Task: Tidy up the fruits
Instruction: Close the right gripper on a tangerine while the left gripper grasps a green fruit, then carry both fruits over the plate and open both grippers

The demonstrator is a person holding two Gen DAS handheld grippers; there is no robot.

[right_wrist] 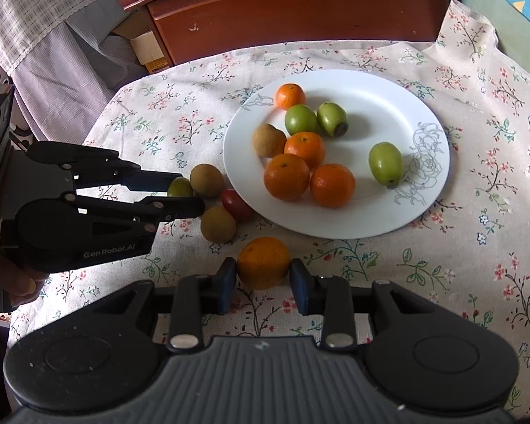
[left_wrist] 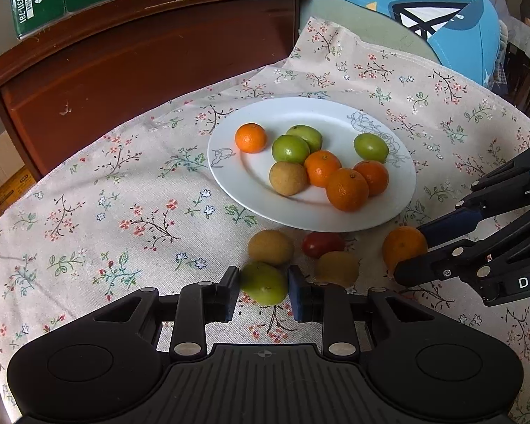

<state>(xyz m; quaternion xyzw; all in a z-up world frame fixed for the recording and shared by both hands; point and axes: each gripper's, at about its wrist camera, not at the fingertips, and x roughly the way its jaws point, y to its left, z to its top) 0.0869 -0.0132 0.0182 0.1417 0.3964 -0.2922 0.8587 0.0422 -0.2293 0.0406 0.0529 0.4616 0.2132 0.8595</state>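
My left gripper [left_wrist: 264, 282] is shut on a green fruit [left_wrist: 265, 289] that rests on the floral cloth; the right wrist view shows it [right_wrist: 189, 192] from the side with the green fruit [right_wrist: 178, 187] between its fingers. An orange [right_wrist: 263, 261] sits in my right gripper [right_wrist: 263, 277], both pads pressed to its sides; the left wrist view shows this gripper [left_wrist: 410, 253] and the orange [left_wrist: 402, 245]. The white plate [left_wrist: 300, 113] [right_wrist: 371, 99] holds several oranges, three green fruits and one brown fruit.
Two brown fruits [left_wrist: 270, 247] [left_wrist: 337, 268] and a small red fruit [left_wrist: 322, 243] lie on the cloth between the grippers and the plate. A dark wooden board [left_wrist: 141, 70] stands behind the table. A blue cushion [left_wrist: 441, 7] lies at the back right.
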